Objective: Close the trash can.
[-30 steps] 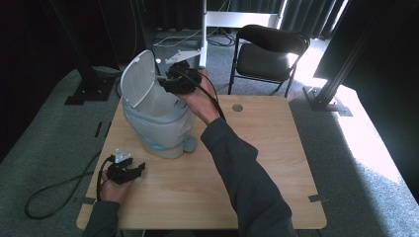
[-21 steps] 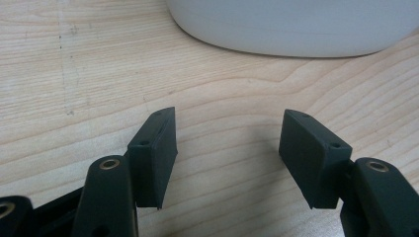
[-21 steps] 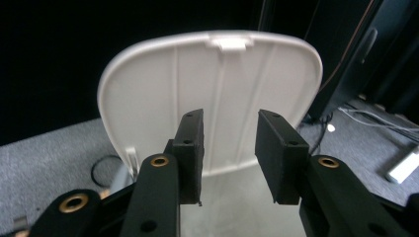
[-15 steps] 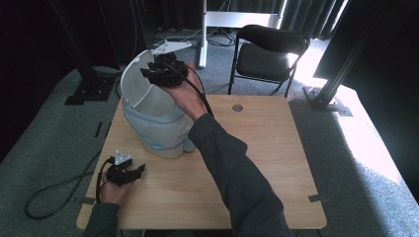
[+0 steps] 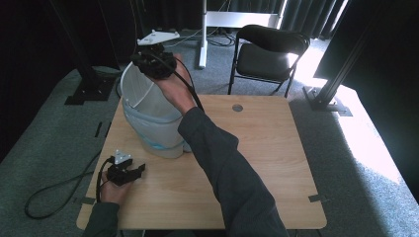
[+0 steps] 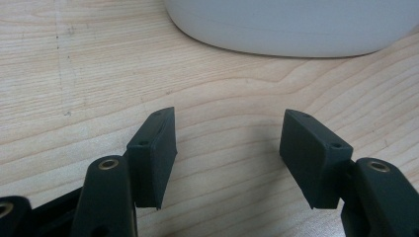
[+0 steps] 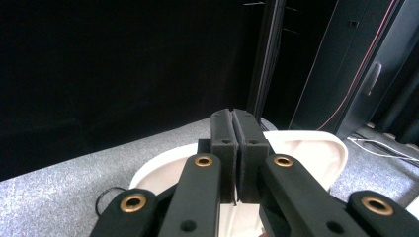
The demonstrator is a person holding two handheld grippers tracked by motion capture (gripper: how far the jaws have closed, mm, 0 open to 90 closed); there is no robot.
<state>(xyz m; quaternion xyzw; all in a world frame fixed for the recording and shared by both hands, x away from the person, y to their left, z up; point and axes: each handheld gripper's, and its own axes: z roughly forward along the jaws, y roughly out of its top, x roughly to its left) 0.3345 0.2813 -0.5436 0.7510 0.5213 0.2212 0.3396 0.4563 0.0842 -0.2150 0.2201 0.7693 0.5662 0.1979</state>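
A pale bin stands at the table's back left with its white lid raised. My right gripper hovers at the lid's upper edge and points left. In the right gripper view its jaws have just been closing; the right gripper is now shut, pads together, with nothing seen between them, and the white lid lies just behind. My left gripper rests on the table in front of the bin. In the left gripper view it stands open over bare wood, facing the bin's base.
The wooden table has a small round hole near its back edge. A black chair stands behind the table, with a white stand to its left. A cable trails off the table's left side.
The right hand has moved left and up, from beside the lid to its upper edge, and its jaws have closed. The left gripper has stayed put.
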